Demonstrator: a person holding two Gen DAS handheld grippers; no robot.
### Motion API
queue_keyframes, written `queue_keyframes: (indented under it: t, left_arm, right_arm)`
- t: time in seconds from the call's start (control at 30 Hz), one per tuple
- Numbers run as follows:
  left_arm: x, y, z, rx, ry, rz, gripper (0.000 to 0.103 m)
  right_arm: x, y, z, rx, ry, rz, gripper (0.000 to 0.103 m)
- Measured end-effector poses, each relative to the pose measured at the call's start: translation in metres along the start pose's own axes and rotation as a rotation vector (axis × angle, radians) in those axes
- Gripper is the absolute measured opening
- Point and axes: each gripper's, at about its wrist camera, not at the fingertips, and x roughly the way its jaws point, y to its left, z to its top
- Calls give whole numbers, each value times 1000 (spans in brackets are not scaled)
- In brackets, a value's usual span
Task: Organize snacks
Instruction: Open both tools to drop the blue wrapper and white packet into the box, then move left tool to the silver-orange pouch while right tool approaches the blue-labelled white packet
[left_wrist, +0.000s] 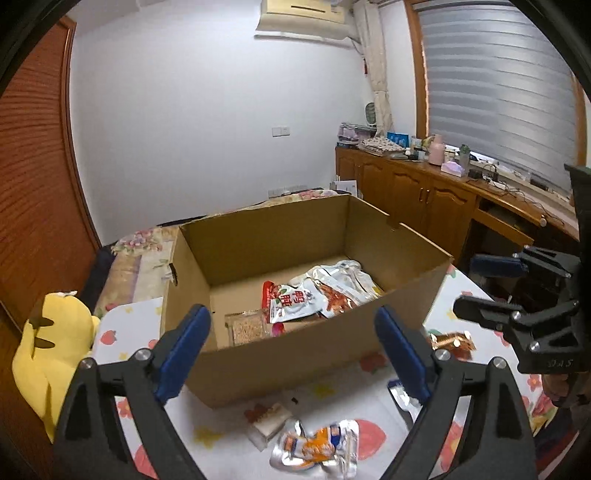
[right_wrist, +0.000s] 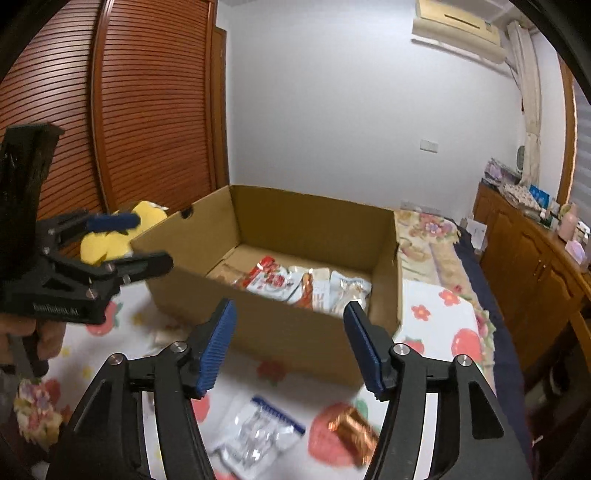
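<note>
Both the left gripper and right gripper hover empty with jaws apart before the cardboard box at twelve o'clock, packets inside, and each should drop squarely over a loose snack, like the orange pouch at six o'clock, before closing.

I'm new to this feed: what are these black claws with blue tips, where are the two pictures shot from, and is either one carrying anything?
Each claw is a hand-held gripper that a person carries, with a camera looking along its fingers. One picture looks over the left hand-held gripper, the other over the right hand-held gripper. Both are open and empty. Ahead is a cardboard box with snack packets inside. More snacks lie on the flowered cloth: an orange pouch and a copper-coloured packet.
</note>
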Motion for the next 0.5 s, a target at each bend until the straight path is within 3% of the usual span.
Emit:
queue_keyframes:
  t: [0.33, 0.5]
  left_arm:
    - [-33, -12, -32, -13, -8, 50, 93]
    - [-40, -9, -54, -80, 11, 68, 94]
  right_arm:
    - [-29, -2, -38, 41, 56, 4, 68]
    - [-34, 0, -55, 42, 88, -8, 70]
